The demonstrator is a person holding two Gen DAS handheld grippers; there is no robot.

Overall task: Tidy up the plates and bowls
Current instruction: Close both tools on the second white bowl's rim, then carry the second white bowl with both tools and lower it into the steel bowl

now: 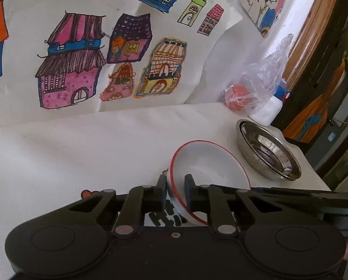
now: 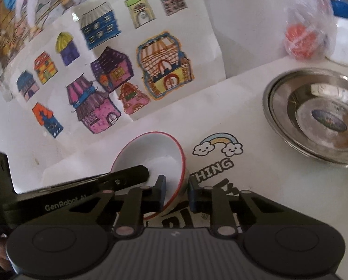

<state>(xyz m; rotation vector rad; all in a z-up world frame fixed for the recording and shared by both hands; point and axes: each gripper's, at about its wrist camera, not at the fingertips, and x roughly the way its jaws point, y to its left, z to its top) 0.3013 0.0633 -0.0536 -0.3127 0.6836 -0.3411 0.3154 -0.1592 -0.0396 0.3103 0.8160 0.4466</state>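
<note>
Your left gripper point(image 1: 175, 192) and right gripper point(image 2: 175, 192) each pinch the rim of the white bowl point(image 1: 209, 161), tilted on the table point(image 1: 80, 144). Steel dishes point(image 1: 268, 150) sit stacked just beyond, to its right.

**Right wrist view: rim grip on the white bowl**

Your right gripper point(image 2: 175, 192) clamps the near rim of the red-edged white bowl point(image 2: 150, 156), one pad inside, one outside; the bowl is tilted; the left gripper point(image 2: 127, 175) reaches in from the left; stacked steel plates point(image 2: 279, 107) sit on the white tablecloth point(image 2: 255, 186), well apart to the right.
</note>
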